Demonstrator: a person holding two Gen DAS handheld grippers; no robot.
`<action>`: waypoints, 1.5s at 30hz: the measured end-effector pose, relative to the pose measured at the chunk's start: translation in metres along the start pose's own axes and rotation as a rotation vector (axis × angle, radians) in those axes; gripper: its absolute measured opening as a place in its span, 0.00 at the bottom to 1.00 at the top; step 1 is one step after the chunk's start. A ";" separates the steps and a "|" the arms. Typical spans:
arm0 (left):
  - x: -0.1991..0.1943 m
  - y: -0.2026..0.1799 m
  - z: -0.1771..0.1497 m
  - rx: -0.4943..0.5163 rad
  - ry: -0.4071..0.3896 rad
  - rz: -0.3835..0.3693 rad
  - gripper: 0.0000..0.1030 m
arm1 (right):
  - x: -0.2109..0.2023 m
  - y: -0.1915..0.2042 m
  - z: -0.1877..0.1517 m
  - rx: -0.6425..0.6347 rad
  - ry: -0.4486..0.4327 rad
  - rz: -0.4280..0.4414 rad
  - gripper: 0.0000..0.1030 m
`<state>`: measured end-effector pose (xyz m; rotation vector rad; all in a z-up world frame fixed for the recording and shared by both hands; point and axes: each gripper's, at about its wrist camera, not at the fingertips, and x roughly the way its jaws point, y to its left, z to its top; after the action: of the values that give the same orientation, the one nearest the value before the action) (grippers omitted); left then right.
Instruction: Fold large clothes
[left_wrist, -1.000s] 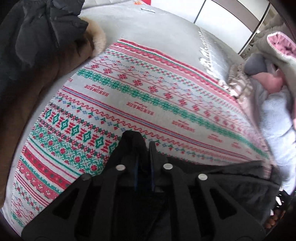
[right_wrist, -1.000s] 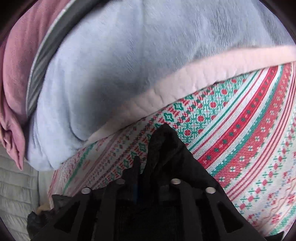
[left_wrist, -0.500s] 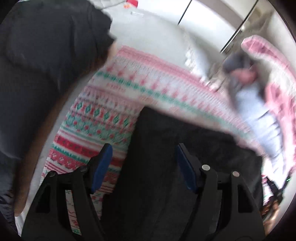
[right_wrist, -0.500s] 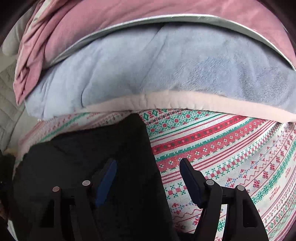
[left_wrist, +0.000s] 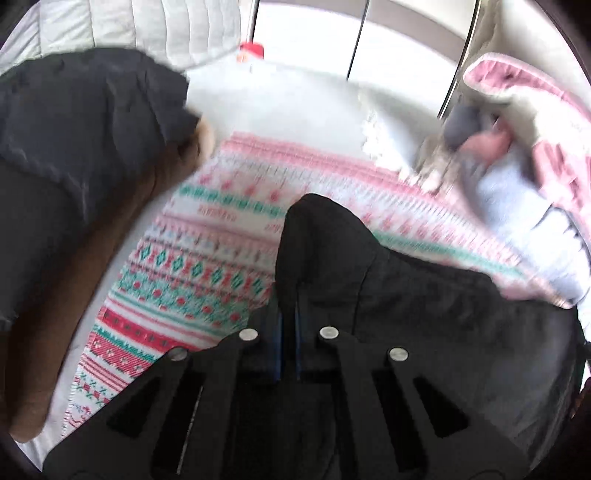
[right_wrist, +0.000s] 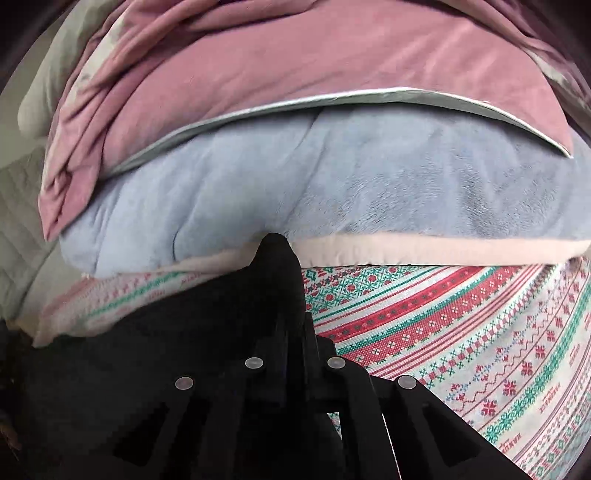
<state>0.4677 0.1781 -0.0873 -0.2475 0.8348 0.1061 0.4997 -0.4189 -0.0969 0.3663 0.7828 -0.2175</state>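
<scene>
Spread widest across both views: a knitted blanket banded in red, green and white (left_wrist: 207, 266), covering the bed and serving as the folding surface. Heaped along its far edge, a pale blue plush blanket (right_wrist: 332, 173) under a dusty pink quilt with a grey trim (right_wrist: 295, 62). Off to the left in the left wrist view, a dark padded coat with a tan fur edge (left_wrist: 77, 122), apart from the work.

On the patterned blanket, close to the cameras: a black fabric garment (left_wrist: 424, 295), stretched sideways between the two grippers, long axis running left to right, bulk sagging toward the near edge. Black cloth rising in a peak beyond each set of fingers.

Left gripper (left_wrist: 288, 325): just snapped closed, blue pads nearly meeting, a ridge of the black garment pinched between them. Right gripper (right_wrist: 293, 339): likewise just closed, jaws tight together on the garment's other end, a point of cloth poking up toward the blue blanket.

Judging by this: one end in each hand, neither nearer than the other; fold likely to go away from the cameras, over the garment's long axis, with both ends carried evenly to keep the edge straight.
</scene>
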 end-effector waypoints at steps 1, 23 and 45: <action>0.001 -0.007 -0.002 0.024 -0.012 0.033 0.06 | -0.001 -0.001 0.000 0.013 0.013 -0.009 0.04; -0.105 -0.021 -0.039 0.043 0.003 -0.058 0.54 | -0.106 0.025 -0.043 0.009 0.120 -0.085 0.61; -0.113 -0.116 -0.198 0.326 0.155 -0.084 0.57 | -0.126 0.030 -0.199 -0.230 0.371 -0.016 0.65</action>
<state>0.2718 0.0154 -0.1107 0.0165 0.9801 -0.1293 0.2934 -0.3052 -0.1281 0.1831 1.1648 -0.0722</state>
